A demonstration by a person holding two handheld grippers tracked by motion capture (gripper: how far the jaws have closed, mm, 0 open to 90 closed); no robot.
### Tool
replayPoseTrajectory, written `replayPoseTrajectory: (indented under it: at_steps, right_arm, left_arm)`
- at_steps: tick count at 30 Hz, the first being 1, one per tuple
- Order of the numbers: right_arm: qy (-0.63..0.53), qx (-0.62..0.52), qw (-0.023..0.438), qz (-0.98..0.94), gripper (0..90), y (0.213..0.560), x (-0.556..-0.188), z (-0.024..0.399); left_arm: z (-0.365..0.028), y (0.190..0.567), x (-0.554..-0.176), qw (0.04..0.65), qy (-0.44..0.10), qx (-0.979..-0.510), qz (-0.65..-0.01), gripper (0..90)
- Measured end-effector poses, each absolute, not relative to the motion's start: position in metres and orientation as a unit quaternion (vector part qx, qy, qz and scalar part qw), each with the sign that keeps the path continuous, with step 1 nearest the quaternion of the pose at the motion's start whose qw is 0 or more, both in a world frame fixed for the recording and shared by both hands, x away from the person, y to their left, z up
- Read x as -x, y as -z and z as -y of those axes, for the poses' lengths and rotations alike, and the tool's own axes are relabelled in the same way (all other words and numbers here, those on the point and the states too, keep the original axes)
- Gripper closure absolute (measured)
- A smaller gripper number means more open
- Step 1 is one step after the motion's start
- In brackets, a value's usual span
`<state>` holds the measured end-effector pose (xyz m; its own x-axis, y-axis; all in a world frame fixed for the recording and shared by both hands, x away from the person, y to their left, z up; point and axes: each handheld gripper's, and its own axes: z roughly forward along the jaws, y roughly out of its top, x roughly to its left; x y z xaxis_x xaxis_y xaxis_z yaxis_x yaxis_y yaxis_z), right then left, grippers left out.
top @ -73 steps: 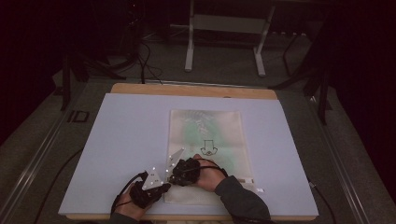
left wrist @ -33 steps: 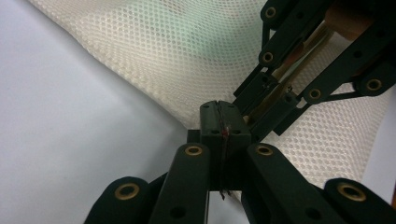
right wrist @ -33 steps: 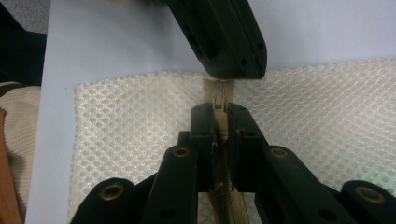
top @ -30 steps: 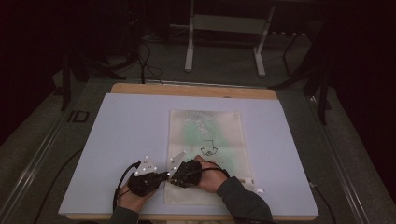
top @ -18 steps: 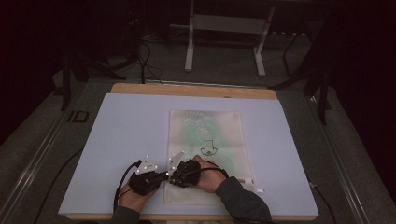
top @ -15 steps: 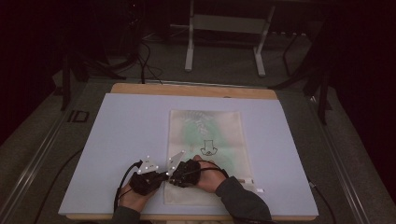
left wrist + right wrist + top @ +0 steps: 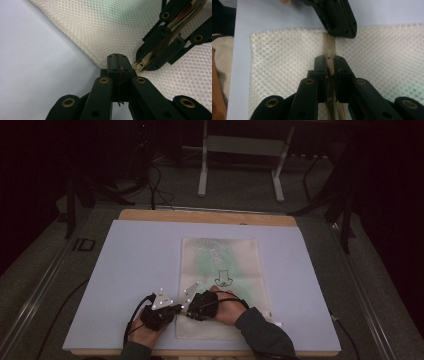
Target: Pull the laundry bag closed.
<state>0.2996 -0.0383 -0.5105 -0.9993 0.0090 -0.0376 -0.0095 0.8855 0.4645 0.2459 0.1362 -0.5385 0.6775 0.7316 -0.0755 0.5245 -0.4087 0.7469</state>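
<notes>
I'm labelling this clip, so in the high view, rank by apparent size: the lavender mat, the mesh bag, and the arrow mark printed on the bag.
1. lavender mat, largest.
2. mesh bag, lying on the mat.
3. arrow mark, smallest by far.

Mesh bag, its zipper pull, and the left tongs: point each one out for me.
mesh bag (image 7: pixel 220 265), high view, on its flat upper middle.
zipper pull (image 7: pixel 329 55), right gripper view, on the beige tab between the right tongs' jaws.
left tongs (image 7: pixel 117 65), left gripper view, at the closed tips on the bag's edge.
</notes>
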Motion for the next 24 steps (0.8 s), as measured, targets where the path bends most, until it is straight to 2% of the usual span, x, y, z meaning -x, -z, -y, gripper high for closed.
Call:
replayPoseTrajectory:
  at_steps: [11, 18, 24]
  right_arm:
    - [-0.227, 0.002, 0.018, -0.974, 82.2, 0.509, -0.3, 0.045]
    - [-0.232, 0.001, 0.015, -0.973, 82.2, 0.51, -0.301, 0.046]
    - [-0.23, 0.002, 0.015, -0.973, 82.2, 0.51, -0.301, 0.045]
  left_arm:
    - [-0.14, 0.537, -0.244, 0.403, -0.119, -0.816, -0.397, 89.3]
    - [-0.135, 0.532, -0.239, 0.426, -0.112, -0.813, -0.38, 88.8]
    - [-0.13, 0.539, -0.242, 0.403, -0.105, -0.825, -0.381, 88.7]
